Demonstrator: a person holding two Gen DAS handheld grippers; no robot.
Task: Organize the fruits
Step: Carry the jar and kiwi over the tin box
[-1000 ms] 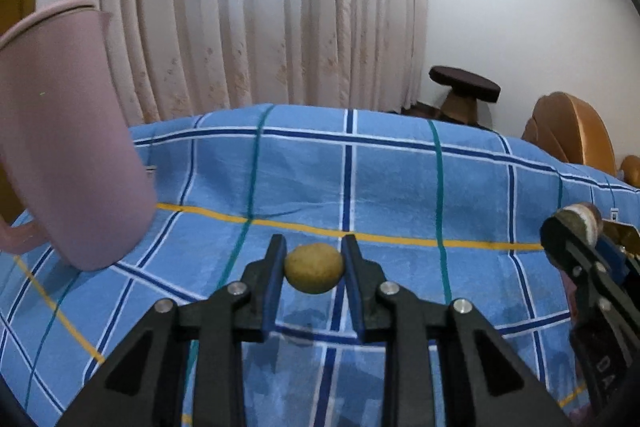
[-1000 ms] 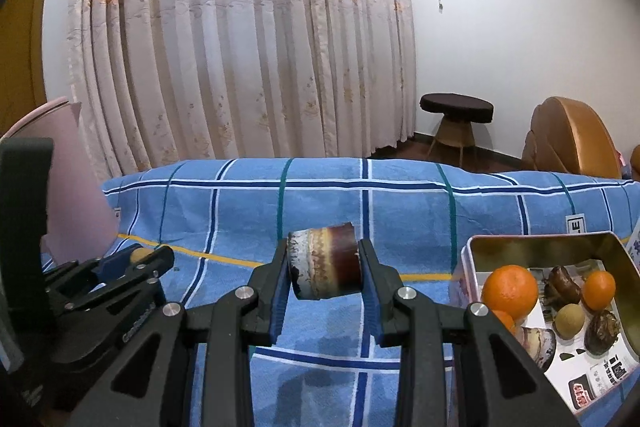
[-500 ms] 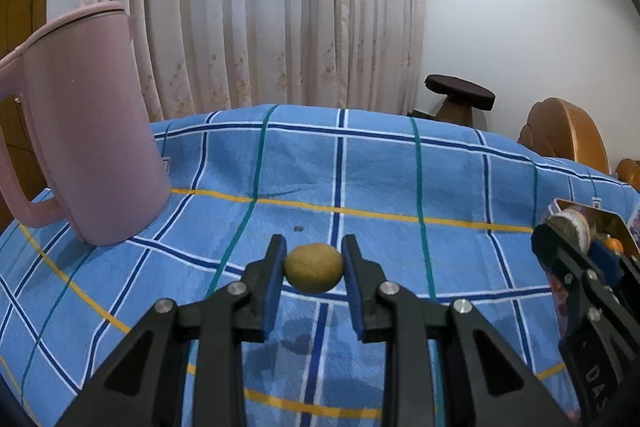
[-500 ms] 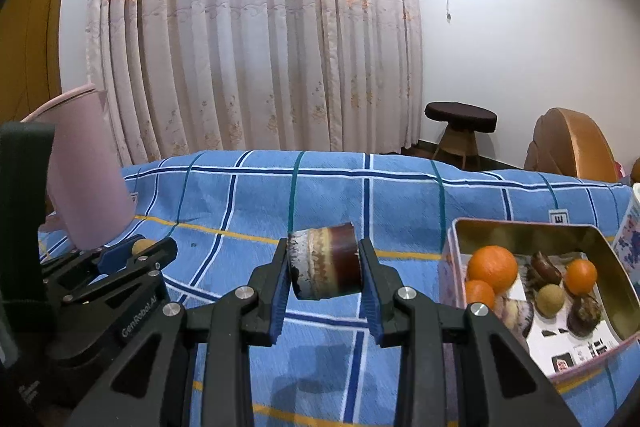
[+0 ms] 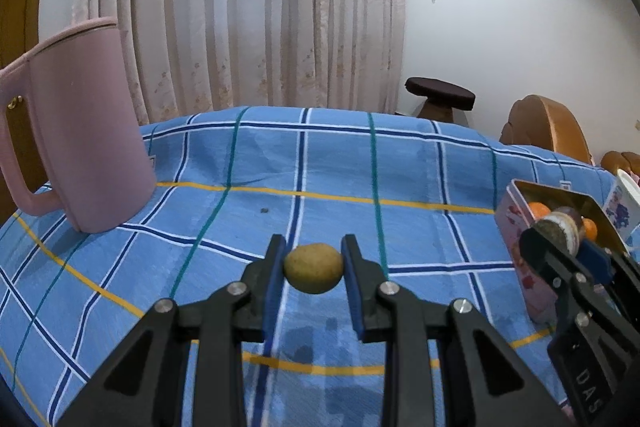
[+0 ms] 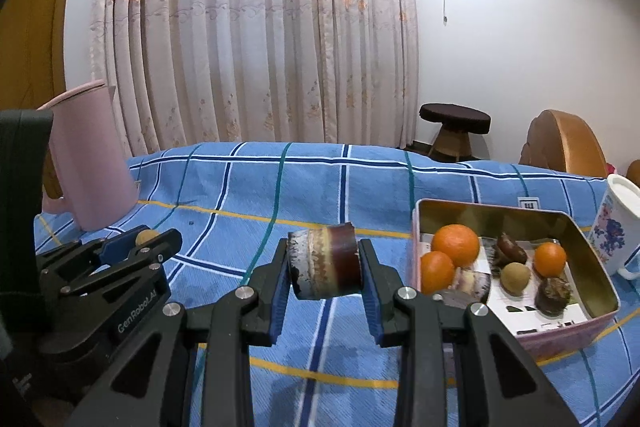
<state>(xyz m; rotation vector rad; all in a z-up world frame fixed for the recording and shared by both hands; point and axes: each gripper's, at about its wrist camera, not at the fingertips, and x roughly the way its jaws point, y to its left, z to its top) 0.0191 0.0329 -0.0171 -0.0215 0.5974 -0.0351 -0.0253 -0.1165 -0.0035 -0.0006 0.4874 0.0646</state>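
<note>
My left gripper [image 5: 313, 269] is shut on a small tan round fruit [image 5: 313, 267], held above the blue checked cloth [image 5: 320, 171]. My right gripper [image 6: 323, 269] is shut on a brown and cream banded fruit piece [image 6: 325, 261], also clear of the cloth. To its right stands a pink tin with a gold inside [image 6: 500, 217] holding oranges [image 6: 456, 245], a tan fruit [image 6: 515, 278] and dark fruit pieces. In the left wrist view the right gripper [image 5: 560, 233] shows at the right edge before the tin [image 5: 516, 203]. The left gripper [image 6: 146, 239] shows at the left of the right wrist view.
A tall pink jug [image 5: 80, 131] stands at the left on the cloth. A white mug with blue flowers [image 6: 618, 227] is right of the tin. Behind the table hang curtains [image 6: 256, 35], with a dark stool [image 6: 454, 117] and an orange chair back [image 6: 564, 143].
Both grippers have drawn back over the cloth with their fruits still gripped. The jug and the tin now show more fully in view.
</note>
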